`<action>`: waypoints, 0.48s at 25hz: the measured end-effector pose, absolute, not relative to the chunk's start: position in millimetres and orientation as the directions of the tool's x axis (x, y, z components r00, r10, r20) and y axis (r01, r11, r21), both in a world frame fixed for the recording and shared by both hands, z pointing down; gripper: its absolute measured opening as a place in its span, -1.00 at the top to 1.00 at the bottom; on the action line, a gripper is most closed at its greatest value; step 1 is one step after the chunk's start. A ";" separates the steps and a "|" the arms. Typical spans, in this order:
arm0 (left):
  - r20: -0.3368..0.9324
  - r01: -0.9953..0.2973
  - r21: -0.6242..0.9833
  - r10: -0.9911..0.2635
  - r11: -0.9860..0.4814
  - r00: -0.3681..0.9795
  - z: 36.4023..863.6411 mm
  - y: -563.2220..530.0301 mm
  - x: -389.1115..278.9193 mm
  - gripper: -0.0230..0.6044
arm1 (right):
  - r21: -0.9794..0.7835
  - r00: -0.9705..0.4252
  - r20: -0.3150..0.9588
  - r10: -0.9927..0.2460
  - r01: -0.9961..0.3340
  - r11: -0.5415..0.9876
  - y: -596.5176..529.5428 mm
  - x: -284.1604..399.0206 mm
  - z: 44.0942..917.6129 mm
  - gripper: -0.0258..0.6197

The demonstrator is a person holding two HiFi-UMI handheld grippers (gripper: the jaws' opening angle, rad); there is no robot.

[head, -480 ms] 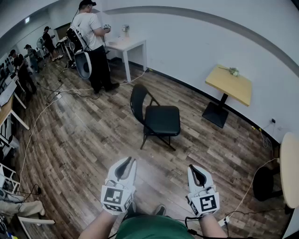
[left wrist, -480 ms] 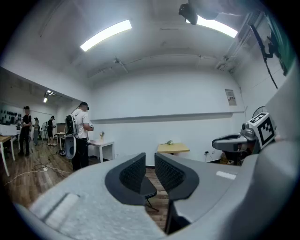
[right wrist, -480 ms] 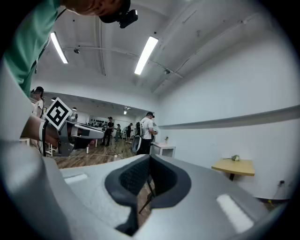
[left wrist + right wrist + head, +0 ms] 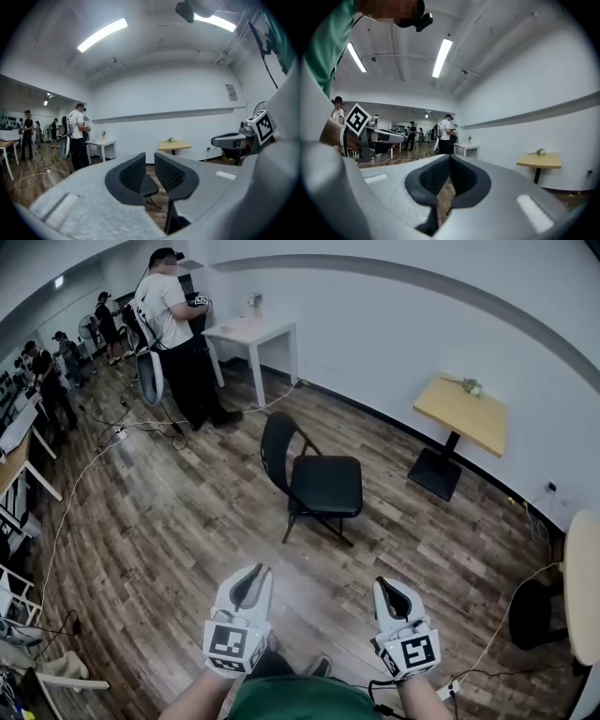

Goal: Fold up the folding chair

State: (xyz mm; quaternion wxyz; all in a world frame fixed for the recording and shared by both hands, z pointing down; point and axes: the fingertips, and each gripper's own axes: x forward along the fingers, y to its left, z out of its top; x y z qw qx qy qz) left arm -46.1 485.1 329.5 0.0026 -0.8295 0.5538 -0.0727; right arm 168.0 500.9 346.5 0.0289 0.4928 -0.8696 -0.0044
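Short of the folding chair [image 4: 317, 482], which is seen standing unfolded where it was, the left gripper [image 4: 251, 576] and right gripper [image 4: 389, 587] are held pressed together, empty, and have been carried slightly nearer.

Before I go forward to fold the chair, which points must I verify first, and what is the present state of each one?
1. Folding chair stands upright and unfolded, ready to be folded: ok.
2. Seat has nothing lying on it: ok.
3. Left gripper and right gripper hold nothing: ok.
4. Jaws wide enough to take the chair: not ok, both grippers are shut.
5. Grippers at the chair: not ok, it stands well ahead of them, untouched.
6. Person in white shirt clear of the chair: ok, standing apart by the white table beyond it.
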 end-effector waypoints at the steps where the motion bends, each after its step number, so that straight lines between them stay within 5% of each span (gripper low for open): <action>1: 0.122 -0.919 -0.086 -0.920 -0.385 0.374 330.9 483.7 -47.5 0.71 | 0.025 -0.512 0.054 -0.858 -0.858 0.513 499.3 168.2 349.2 0.91; 12: 0.160 -0.917 -0.038 -0.908 -0.397 0.387 352.9 416.4 -81.3 0.71 | 0.020 -0.455 0.139 -0.879 -0.887 0.462 445.0 154.4 376.3 0.91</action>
